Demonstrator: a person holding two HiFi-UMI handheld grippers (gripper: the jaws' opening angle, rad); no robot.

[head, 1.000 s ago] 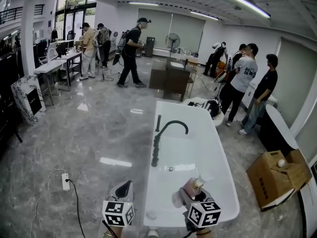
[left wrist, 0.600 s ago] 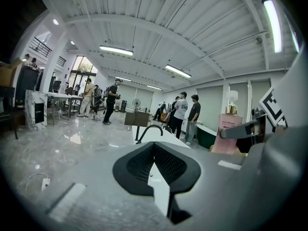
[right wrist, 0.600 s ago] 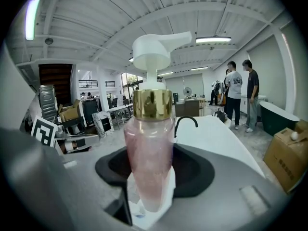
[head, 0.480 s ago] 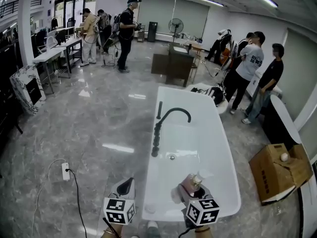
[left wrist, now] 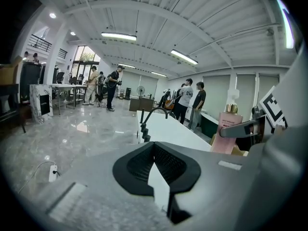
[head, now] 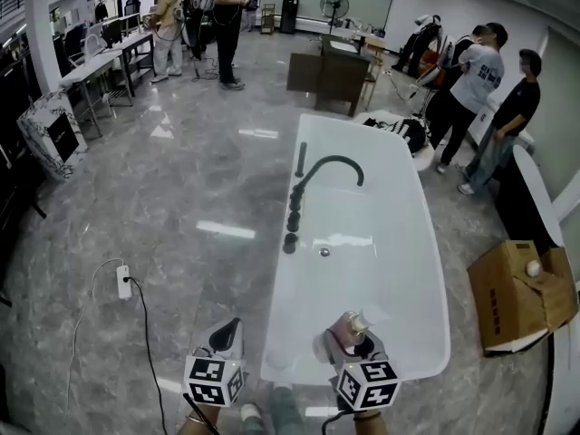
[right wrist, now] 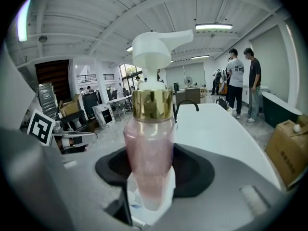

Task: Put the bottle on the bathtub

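Bottle (right wrist: 149,143), pink pump type, stands upright, clamped in my right gripper (head: 348,341). My left gripper (head: 227,336) is closed on nothing. Bottle hangs over the near end of the bathtub (head: 428,275), not yet set down. Left to do: lower onto rim, let go.

Glossy bathtub (head: 385,275); seemingly plastic bottle (right wrist: 149,153).

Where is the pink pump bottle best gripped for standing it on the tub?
Low on the round body of the pink plastic pump bottle, from the side, as the right gripper has it: the bottle stands upright, and the gold collar and white pump head above offer less.
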